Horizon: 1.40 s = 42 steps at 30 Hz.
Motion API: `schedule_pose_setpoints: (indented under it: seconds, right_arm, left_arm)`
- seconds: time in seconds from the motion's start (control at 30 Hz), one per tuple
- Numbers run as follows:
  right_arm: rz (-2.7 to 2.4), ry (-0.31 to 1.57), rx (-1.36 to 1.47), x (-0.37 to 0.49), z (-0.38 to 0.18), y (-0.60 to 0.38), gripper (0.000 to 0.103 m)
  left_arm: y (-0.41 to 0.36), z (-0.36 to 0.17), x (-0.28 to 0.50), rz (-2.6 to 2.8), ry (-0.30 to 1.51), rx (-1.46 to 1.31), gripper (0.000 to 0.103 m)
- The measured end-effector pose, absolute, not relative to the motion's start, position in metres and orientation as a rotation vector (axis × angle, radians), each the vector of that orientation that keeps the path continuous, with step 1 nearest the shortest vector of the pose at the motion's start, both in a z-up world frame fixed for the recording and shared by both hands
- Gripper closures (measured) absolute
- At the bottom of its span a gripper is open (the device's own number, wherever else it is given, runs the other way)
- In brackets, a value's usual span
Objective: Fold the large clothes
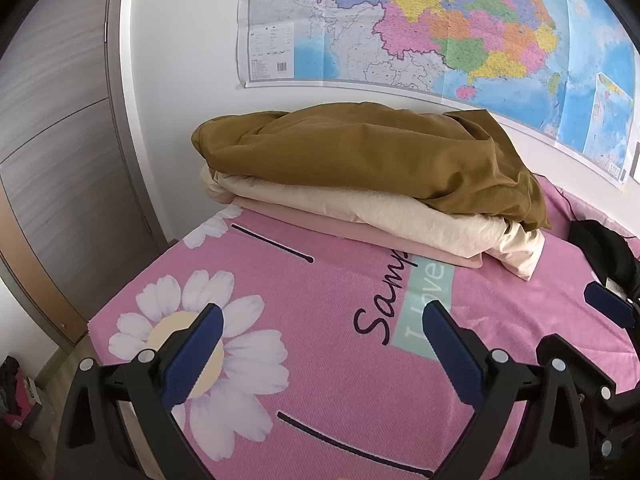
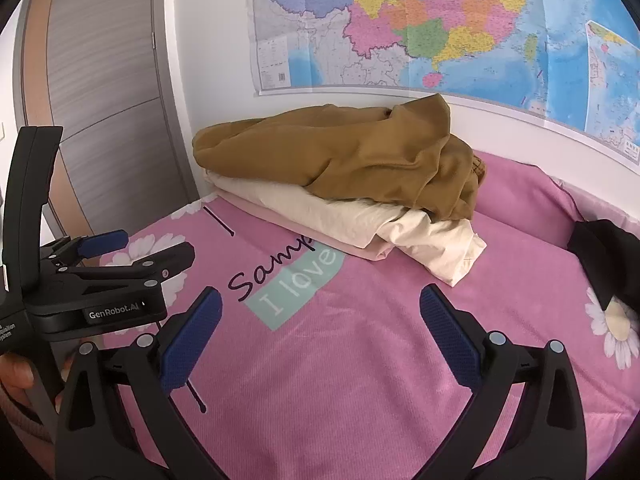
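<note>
both grippers, left gripper (image 1: 320, 334) and right gripper (image 2: 320, 322), hovered with jaws wide and empty over the bed (image 2: 360, 360), likely readying to take the mustard garment (image 2: 340, 152) atop the stack by the wall.

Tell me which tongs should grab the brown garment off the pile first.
Probably the right tongs: open and empty, facing the brown garment's loose bunched end. The left tongs, also open, face its smoother, rounded side.
</note>
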State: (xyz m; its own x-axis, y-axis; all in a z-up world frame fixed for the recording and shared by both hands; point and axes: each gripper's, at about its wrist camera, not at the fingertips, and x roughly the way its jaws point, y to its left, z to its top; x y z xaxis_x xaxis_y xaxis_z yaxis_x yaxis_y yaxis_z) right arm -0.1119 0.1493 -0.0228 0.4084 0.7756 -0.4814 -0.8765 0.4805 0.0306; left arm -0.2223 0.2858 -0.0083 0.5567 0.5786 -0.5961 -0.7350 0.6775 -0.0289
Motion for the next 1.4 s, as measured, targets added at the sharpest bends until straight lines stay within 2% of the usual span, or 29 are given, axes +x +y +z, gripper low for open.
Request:
schedule_pose_setpoints:
  seconds: [1.4]
  right_arm:
    - [1.047,0.484,-0.233,-0.109,-0.024,0.144,0.005]
  left_arm:
    - [0.274,-0.006,-0.214,0.78,0.6,-0.251,0.006]
